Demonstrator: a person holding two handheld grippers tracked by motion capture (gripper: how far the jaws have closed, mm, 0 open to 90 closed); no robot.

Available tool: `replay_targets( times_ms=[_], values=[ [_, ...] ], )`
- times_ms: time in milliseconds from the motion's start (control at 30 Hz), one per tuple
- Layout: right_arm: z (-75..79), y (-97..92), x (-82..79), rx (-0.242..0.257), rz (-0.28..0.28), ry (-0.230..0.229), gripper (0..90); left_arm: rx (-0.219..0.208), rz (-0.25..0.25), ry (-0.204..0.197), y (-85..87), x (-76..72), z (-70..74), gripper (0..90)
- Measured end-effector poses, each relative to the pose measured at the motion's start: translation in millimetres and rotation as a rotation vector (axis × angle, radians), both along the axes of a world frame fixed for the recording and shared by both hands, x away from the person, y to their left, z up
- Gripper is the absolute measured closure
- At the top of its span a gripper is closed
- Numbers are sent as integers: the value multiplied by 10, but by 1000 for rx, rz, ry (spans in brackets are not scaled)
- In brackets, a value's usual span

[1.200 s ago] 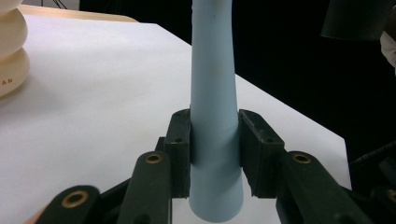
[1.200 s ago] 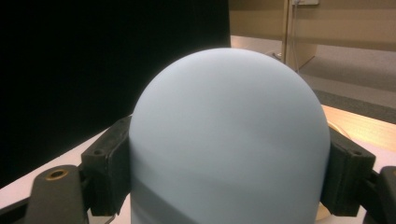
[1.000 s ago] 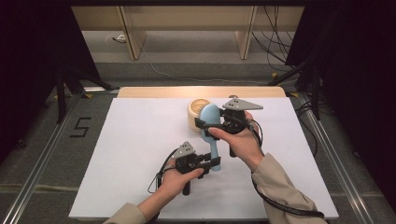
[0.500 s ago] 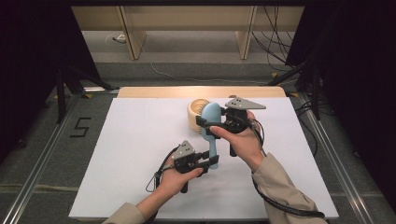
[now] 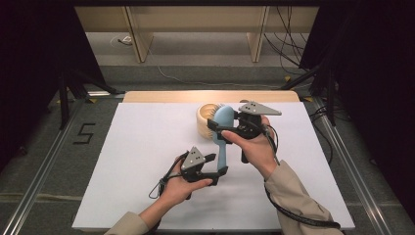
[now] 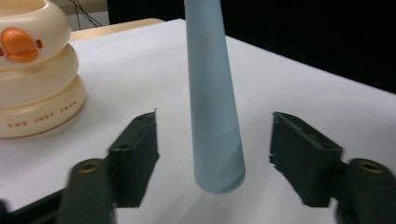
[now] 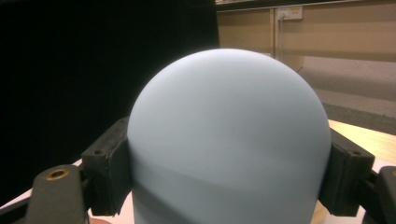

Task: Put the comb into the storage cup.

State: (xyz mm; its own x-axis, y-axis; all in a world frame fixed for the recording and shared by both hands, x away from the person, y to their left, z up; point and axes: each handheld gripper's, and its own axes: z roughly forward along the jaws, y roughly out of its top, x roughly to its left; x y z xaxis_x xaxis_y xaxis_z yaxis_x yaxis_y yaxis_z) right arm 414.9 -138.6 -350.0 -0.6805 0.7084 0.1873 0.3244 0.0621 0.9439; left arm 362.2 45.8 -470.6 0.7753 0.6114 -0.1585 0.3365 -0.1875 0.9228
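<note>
While your right claw (image 5: 221, 128) clamps the rounded head of the blue brush (image 5: 222, 142), your left claw (image 5: 219, 163) has just been opening, its pads now clear on both sides of the handle's end between them, cream ringed pot (image 5: 207, 120) just behind on the tabletop (image 5: 132, 147).

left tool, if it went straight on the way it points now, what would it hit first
Most likely the light blue brush handle, which already hangs between the left tool's open, untouching jaws that have just been opening. Beyond it lies the white table; the cream duck container sits off to one side.
</note>
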Motion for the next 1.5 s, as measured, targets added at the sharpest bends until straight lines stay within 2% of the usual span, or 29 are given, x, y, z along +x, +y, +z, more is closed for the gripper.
replay_targets(
  times_ms=[100, 167, 267, 533, 900, 1233, 1500],
  values=[
    [8, -22, 5, 5, -11, -3, 206, 46, 1, 1, 31, -3, 19, 154],
    [13, -37, 7, 10, -15, -5, 206, 68, 11, -9, 67, -6, 32, 138],
    [19, -53, 10, 14, -23, -9, 206, 92, 18, -14, 128, -6, 54, 60],
    [33, -93, 21, 22, -43, -21, 206, 139, 67, -42, 348, -15, 90, 10],
    [46, -127, 30, 23, -56, -27, 206, 134, 128, -59, 655, -68, 89, 3],
    [47, -152, 39, 24, -63, -30, 206, 140, 167, -95, 903, -146, 99, 4],
    [54, -182, 45, 25, -72, -31, 206, 130, 192, -90, 1088, -190, 68, 14]
  ],
)
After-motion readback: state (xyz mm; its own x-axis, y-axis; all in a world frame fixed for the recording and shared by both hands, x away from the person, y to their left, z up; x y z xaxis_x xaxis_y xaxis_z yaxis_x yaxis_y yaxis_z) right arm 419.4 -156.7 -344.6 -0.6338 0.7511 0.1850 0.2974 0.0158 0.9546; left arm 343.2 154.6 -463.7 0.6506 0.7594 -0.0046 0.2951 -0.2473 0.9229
